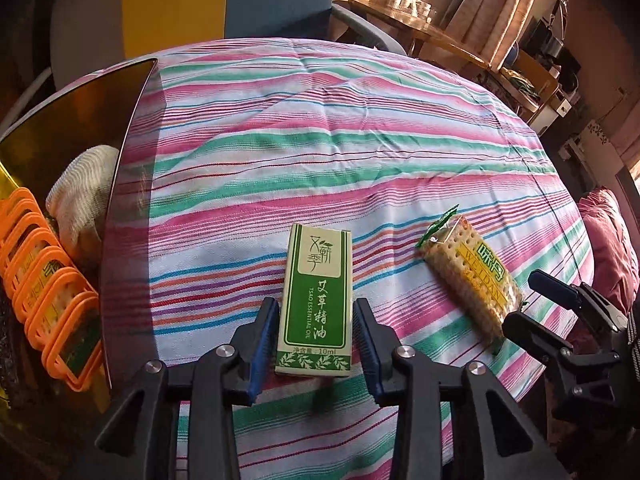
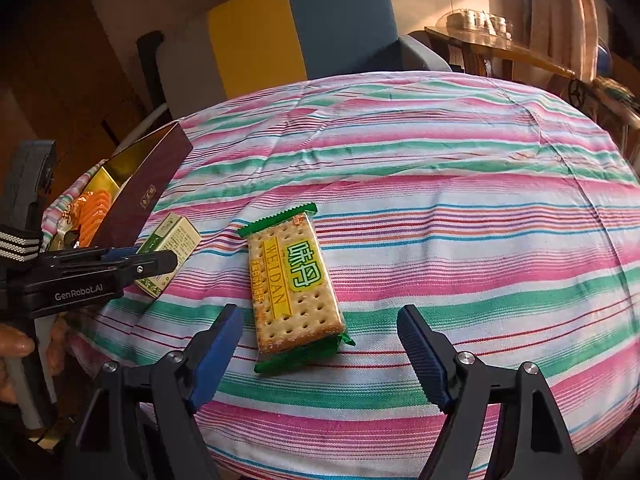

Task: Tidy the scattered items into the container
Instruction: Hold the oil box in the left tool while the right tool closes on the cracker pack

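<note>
A green and cream essential oil box point(image 1: 316, 300) lies on the striped cloth between the fingers of my left gripper point(image 1: 316, 320). The jaws stand close on both sides of it with small gaps, so the gripper is open. It also shows in the right wrist view point(image 2: 170, 250), partly behind the left gripper point(image 2: 120, 264). A cracker packet point(image 2: 292, 284) lies in front of my right gripper point(image 2: 320, 344), which is open and empty. The packet also shows in the left wrist view point(image 1: 472, 276), next to the right gripper point(image 1: 536, 308). The dark box container point(image 1: 124, 200) with gold lining stands at the left.
Inside the container point(image 2: 148, 184) lie orange plastic frames point(image 1: 48, 280) and a white mesh bundle point(image 1: 84, 196). The striped cloth point(image 1: 360, 140) covers a round table. A blue and yellow chair point(image 2: 304, 28) stands behind it. A wooden side table point(image 1: 440, 36) is at the back right.
</note>
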### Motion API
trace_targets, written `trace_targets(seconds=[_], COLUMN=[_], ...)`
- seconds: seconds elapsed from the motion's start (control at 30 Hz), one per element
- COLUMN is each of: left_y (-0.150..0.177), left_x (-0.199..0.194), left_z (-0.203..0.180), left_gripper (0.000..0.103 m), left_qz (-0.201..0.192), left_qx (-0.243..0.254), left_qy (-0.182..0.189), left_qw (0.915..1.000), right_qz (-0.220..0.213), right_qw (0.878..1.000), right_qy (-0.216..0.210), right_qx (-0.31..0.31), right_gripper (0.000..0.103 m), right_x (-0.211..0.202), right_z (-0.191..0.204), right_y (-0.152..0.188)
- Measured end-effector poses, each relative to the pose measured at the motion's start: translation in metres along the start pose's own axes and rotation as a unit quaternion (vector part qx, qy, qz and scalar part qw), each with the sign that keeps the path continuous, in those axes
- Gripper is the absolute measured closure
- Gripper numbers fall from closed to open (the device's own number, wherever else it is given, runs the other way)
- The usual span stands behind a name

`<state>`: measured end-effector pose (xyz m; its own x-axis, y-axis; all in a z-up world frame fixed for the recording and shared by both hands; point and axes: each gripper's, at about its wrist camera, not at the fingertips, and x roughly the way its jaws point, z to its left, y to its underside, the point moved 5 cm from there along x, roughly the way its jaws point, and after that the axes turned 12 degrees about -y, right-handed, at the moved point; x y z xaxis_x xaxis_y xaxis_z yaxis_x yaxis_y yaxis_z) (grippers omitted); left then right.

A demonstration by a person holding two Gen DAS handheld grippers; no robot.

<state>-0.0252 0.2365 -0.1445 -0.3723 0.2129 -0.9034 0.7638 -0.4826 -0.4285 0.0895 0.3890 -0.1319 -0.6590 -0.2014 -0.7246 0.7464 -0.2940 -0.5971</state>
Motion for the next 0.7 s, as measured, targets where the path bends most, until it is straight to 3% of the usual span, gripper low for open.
trace_targets(seconds=[0.2, 0.33, 0.4, 0.47, 0.7], left_y=[-0.002, -0.003, -0.003, -0.003, -0.002], left_x=[0.0, 0.001, 0.002, 0.002, -0.001], left_z=[-0.004, -0.005, -0.005, -0.005, -0.003], left_gripper=[0.062, 0.062, 0.062, 0.062, 0.062], left_qz=[-0.012, -0.017, -0.019, -0.022, -0.035], left_qx=[0.018, 0.023, 0.021, 0.022, 0.017], left_qy=[-0.002, -0.003, -0.002, -0.003, 0.009], left_qw=[0.9998, 0.9996, 0.9996, 0.9995, 0.9992], right_qz=[0.027, 0.047, 0.058, 0.057, 0.041], right_qw=[0.998, 0.995, 0.994, 0.994, 0.995], right_qy=[0.024, 0.039, 0.043, 0.05, 0.066], right_qx=[-0.056, -0.075, -0.079, -0.081, -0.064], right_gripper=[0.024, 0.037, 0.037, 0.049, 0.052], right_x=[0.016, 0.03, 0.036, 0.038, 0.036], right_z=[0.015, 0.019, 0.02, 0.02, 0.017], right_y=[-0.008, -0.01, -0.009, -0.007, -0.007])
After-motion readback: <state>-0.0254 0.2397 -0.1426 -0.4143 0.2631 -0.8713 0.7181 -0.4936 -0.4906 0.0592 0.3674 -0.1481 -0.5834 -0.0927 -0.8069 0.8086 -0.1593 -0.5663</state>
